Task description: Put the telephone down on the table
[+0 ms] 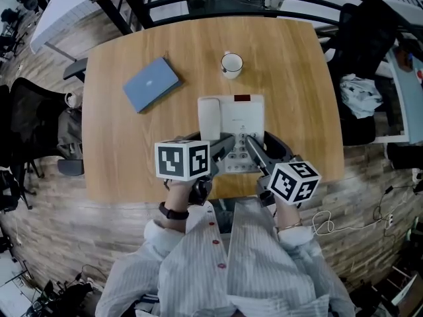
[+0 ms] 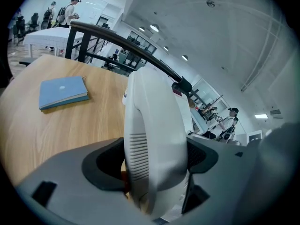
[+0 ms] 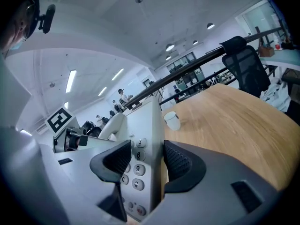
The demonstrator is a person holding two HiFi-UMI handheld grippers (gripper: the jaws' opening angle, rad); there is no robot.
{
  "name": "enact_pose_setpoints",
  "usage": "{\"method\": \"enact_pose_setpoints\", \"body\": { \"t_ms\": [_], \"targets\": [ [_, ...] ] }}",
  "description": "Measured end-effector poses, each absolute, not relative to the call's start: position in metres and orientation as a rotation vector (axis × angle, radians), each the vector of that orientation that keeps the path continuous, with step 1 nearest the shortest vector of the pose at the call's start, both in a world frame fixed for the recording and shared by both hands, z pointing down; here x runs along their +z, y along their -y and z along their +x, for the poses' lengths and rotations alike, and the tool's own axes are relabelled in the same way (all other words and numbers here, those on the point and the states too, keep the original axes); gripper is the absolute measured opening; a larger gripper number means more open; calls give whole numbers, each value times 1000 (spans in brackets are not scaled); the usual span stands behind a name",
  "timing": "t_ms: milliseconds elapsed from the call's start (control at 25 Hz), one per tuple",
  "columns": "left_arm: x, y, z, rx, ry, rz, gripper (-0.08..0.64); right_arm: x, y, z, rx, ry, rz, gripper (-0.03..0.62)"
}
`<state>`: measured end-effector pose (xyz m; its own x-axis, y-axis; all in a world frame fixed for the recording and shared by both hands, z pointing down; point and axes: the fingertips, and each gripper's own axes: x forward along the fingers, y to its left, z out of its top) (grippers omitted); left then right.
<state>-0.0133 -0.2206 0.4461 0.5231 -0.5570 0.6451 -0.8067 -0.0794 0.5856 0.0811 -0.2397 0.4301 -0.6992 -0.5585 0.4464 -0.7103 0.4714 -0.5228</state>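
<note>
A white desk telephone [image 1: 243, 119] is at the middle of the near edge of the light wooden surface [image 1: 297, 78]. Its white handset [image 2: 154, 135] lies along its left side. Whether its base touches the wood cannot be told. The left tongs [image 2: 154, 161] are clamped across the handset, dark pads against both flanks. The right tongs [image 3: 147, 161] are clamped on the telephone's right part, one pad on the keypad side, the other on the outer side. A blue rectangular notebook [image 1: 151, 84] lies toward the far left corner. A white ceramic mug [image 1: 231, 64] stands near the far edge.
</note>
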Motion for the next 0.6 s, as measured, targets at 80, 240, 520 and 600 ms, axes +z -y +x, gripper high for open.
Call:
{"method": "enact_pose_setpoints", "body": {
  "t_ms": [80,240,520,600],
  "targets": [
    [454,220,-11,317,1132,1746,379,437,239,83,1058,2486,1104,235],
    [470,222,-12,340,1107,1721,379,454,240,83,1099,2449,1109,235],
    [502,226,-10,375,1064,1674,379,487,244,85,1164,2384,1121,235],
    [510,227,-9,383,1055,1660,379,496,245,86,1180,2367,1123,235]
  ]
}}
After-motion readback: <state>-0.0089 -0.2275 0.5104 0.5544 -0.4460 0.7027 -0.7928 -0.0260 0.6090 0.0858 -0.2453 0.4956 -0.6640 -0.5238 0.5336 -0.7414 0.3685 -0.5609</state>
